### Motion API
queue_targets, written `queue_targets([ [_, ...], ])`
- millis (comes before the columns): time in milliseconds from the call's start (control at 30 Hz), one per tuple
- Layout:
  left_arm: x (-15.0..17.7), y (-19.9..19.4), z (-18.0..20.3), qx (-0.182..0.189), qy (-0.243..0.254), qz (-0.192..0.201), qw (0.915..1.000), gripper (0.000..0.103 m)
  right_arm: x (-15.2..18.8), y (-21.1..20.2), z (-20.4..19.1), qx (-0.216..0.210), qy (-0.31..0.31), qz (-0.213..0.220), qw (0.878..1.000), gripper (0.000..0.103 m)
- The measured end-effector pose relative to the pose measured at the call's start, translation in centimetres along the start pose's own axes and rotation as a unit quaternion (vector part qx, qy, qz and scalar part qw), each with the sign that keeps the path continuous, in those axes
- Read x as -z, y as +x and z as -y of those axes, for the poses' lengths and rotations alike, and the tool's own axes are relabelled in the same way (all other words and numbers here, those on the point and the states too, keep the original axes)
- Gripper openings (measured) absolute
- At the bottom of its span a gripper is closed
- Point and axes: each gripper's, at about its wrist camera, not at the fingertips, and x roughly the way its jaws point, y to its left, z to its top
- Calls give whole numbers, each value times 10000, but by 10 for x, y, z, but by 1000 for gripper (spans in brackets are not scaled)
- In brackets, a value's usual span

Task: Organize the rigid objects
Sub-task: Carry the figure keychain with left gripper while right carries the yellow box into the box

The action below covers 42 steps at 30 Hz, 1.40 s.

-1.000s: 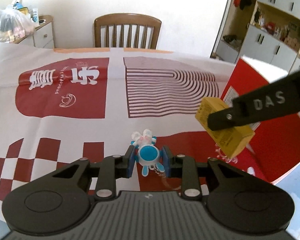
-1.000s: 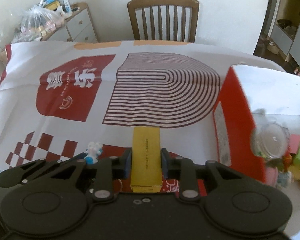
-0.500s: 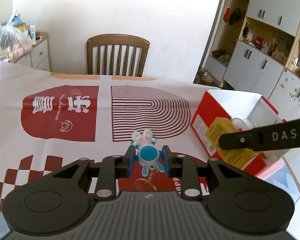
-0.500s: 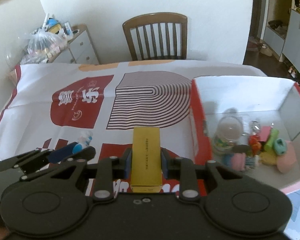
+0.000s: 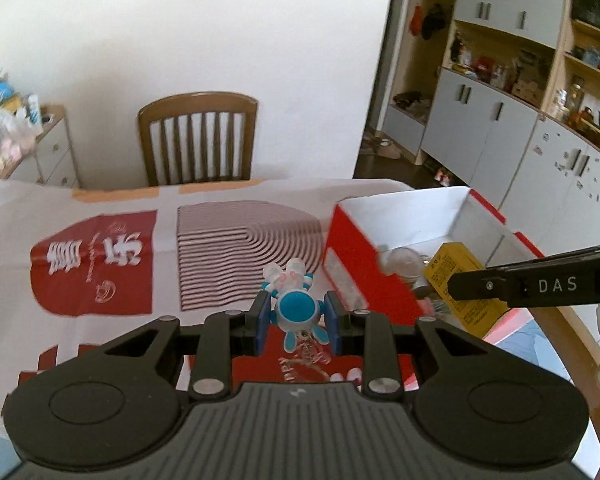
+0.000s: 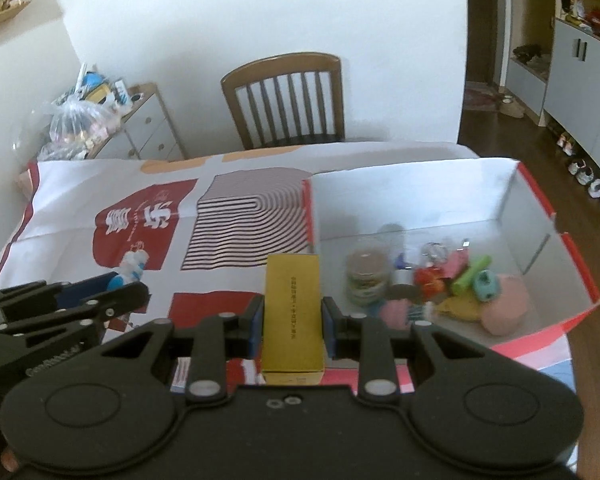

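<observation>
The left gripper (image 5: 298, 317) jaws clamp a blue-and-white figurine (image 5: 296, 307) above the tablecloth (image 5: 100, 268).

- White capitals "DAS" are printed on the black finger of the right gripper (image 5: 540, 286), seen in the left wrist view.
- Two large white Chinese characters stand on the red panel of the red-and-white printed tablecloth (image 5: 96, 256), left of its striped arch panel; small script between them is not legible.
- The yellow rectangular cardboard box (image 6: 293, 312) carries one line of small dark print, too small to read.
</observation>
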Motion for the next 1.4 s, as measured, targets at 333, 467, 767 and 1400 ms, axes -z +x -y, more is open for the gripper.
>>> queue_targets([
  [333, -14, 9, 52, 85, 142, -10, 9999, 28, -6, -17, 70, 85, 240, 235, 9994, 28],
  [467, -18, 17, 75, 113, 217, -19, 9997, 28, -8, -19, 94, 135, 281, 281, 9991, 28],
  [767, -35, 44, 126, 192, 500, -62, 9985, 28, -8, -18, 146, 255, 355, 263, 9987, 28],
  [1400, -49, 150, 178, 309, 868, -669, 9935, 28, -16, 36, 182, 221, -96, -121, 9996, 28],
])
